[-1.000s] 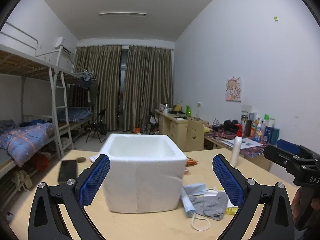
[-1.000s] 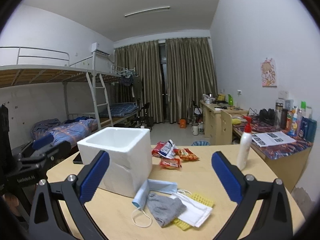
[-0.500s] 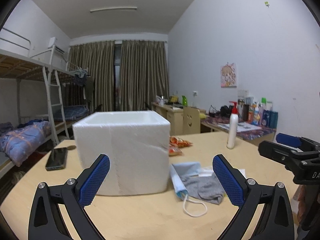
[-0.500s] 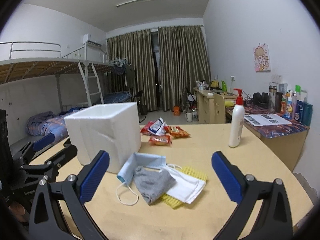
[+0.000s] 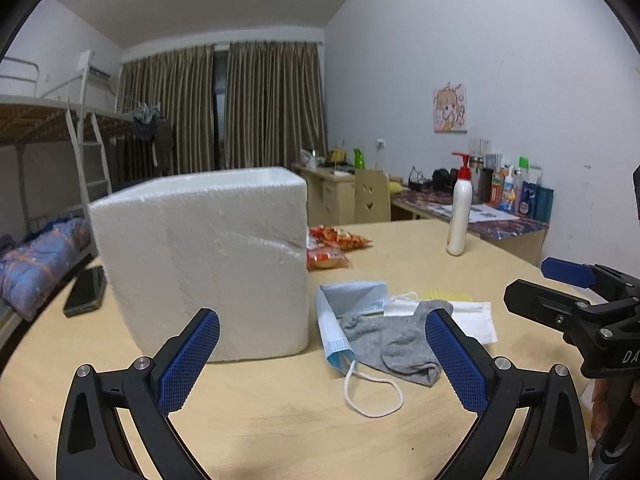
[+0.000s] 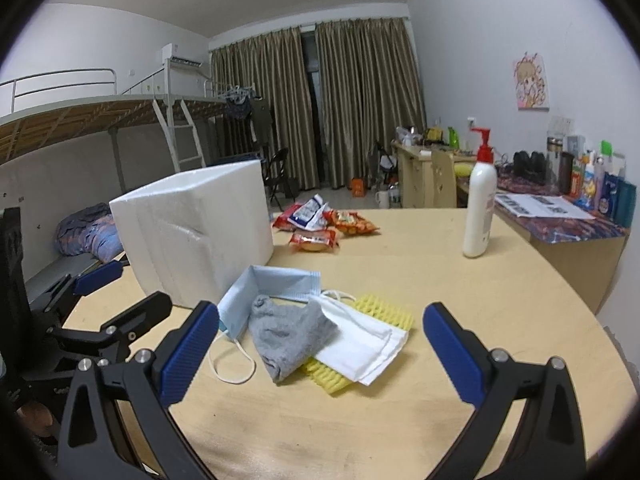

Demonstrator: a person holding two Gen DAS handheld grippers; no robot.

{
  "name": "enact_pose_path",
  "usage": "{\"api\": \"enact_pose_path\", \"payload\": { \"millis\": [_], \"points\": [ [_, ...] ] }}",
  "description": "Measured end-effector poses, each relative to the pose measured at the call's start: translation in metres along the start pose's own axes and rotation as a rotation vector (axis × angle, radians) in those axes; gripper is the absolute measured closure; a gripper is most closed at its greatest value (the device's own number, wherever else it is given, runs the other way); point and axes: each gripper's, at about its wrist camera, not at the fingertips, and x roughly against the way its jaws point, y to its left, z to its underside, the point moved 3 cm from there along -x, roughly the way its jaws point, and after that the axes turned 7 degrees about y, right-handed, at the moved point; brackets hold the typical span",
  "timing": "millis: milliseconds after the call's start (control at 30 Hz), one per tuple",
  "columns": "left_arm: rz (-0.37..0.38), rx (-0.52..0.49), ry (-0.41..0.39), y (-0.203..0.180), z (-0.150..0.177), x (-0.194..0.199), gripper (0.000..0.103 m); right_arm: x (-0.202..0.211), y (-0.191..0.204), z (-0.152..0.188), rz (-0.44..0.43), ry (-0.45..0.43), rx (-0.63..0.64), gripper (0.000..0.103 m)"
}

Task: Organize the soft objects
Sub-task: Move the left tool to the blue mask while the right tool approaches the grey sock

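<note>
From the left wrist view, the left tool [image 5: 322,356] hangs low over the surface [image 5: 280,412] with its blue pads spread wide and nothing between them; the white foam box [image 5: 204,260] stands straight ahead, and just to its right lies the heap of soft things: a blue face mask [image 5: 340,316] folded on itself, with a crumpled grey sock [image 5: 394,340] draped on top. The mask's ear loop [image 5: 372,394] trails loose toward the camera, so a careless pinch would likely snag only elastic, or drag several pieces at once. From the right wrist view, the right tool [image 6: 318,346] is likewise released and empty, aimed at the same heap; here a white mask [image 6: 360,350] and a yellow foam net [image 6: 384,312] show under the sock, all overlapping and touching. Snack packets [image 6: 320,226] and a pump bottle [image 6: 480,204] sit well apart. With both tools converging, they could collide, or nudge the light box.
</note>
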Motion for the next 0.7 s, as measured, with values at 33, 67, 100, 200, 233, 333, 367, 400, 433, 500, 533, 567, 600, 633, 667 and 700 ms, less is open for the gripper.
{"api": "enact_pose_path", "payload": {
  "millis": [33,67,100,200,233,333,367,400,433,500,533,567,600,633,667,700],
  "points": [
    [0.01,0.006,0.016,0.001,0.0,-0.004,0.0,-0.004,-0.002,0.0,-0.004,0.011,-0.002,0.0],
    [0.014,0.011,0.025,0.003,0.0,-0.006,0.0,-0.006,-0.003,0.0,-0.005,0.017,-0.002,0.0],
    [0.014,0.02,0.039,0.004,0.0,-0.011,0.0,-0.009,-0.004,-0.001,-0.006,0.024,-0.002,0.0],
    [0.007,0.038,0.076,0.007,0.0,-0.022,0.0,-0.015,-0.007,-0.001,-0.01,0.047,0.002,0.0],
    [0.015,0.046,0.095,0.007,0.001,-0.027,0.0,-0.018,-0.007,-0.002,-0.018,0.054,0.006,0.0],
    [0.026,0.064,0.142,0.006,0.001,-0.039,0.002,-0.023,-0.007,-0.002,-0.024,0.07,0.016,0.0],
    [0.022,0.068,0.154,0.007,0.002,-0.042,0.003,-0.025,-0.008,-0.001,-0.027,0.077,0.018,0.0],
    [0.017,0.069,0.163,0.006,0.002,-0.045,0.007,-0.026,-0.008,-0.001,-0.03,0.085,0.021,0.0],
    [0.008,0.07,0.176,0.005,0.003,-0.049,0.01,-0.028,-0.008,-0.001,-0.032,0.092,0.025,0.0],
    [0.005,0.081,0.205,0.004,0.004,-0.056,0.017,-0.032,-0.008,-0.001,-0.034,0.104,0.033,0.0],
    [0.007,0.083,0.223,0.003,0.004,-0.06,0.021,-0.035,-0.008,0.0,-0.038,0.112,0.036,0.0],
    [0.007,0.081,0.238,0.003,0.005,-0.063,0.022,-0.036,-0.009,0.0,-0.044,0.117,0.04,0.0],
    [-0.001,0.079,0.248,0.002,0.005,-0.066,0.025,-0.036,-0.008,0.0,-0.048,0.119,0.042,0.0],
    [-0.014,0.081,0.267,0.002,0.006,-0.069,0.03,-0.037,-0.008,-0.001,-0.054,0.123,0.043,0.0],
    [-0.014,0.088,0.281,0.003,0.006,-0.072,0.032,-0.038,-0.009,-0.001,-0.064,0.127,0.041,0.0],
    [-0.007,0.095,0.294,0.004,0.007,-0.075,0.035,-0.038,-0.009,-0.002,-0.077,0.132,0.041,0.0]
  ]
}}
